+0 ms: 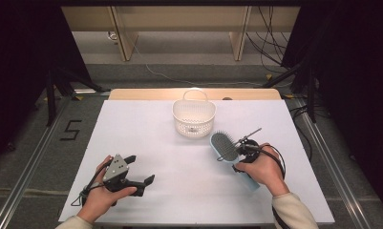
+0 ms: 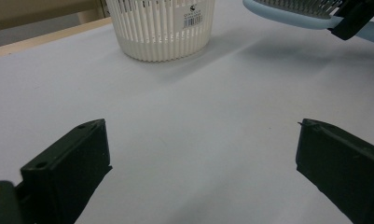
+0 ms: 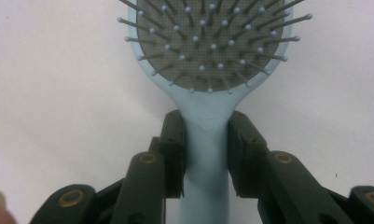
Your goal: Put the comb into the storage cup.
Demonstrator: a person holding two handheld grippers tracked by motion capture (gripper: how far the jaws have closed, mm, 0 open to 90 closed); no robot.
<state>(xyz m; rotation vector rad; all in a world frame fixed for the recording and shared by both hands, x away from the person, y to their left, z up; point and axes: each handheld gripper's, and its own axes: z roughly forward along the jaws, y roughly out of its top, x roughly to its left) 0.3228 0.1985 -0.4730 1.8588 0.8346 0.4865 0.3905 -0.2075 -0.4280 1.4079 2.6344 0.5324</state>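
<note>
A light blue hairbrush [image 1: 225, 145] with a grey bristle pad is held above the white table, right of centre. My right gripper [image 1: 240, 151] is shut on its handle [image 3: 206, 140] just below the head, bristles [image 3: 212, 42] facing the camera. A white slotted basket [image 1: 194, 117] with a handle stands at the table's far middle, just beyond the brush; it also rises at the top of the left gripper view [image 2: 160, 28]. My left gripper [image 1: 137, 169] rests low at the front left, jaws wide open with bare table between them [image 2: 201, 154].
The white table sheet [image 1: 146, 138] covers a wooden top whose far edge [image 1: 141, 94] shows behind the basket. Dark stands and cables [image 1: 294, 76] flank the table on the floor. A "5" mark [image 1: 70, 130] lies on the floor at left.
</note>
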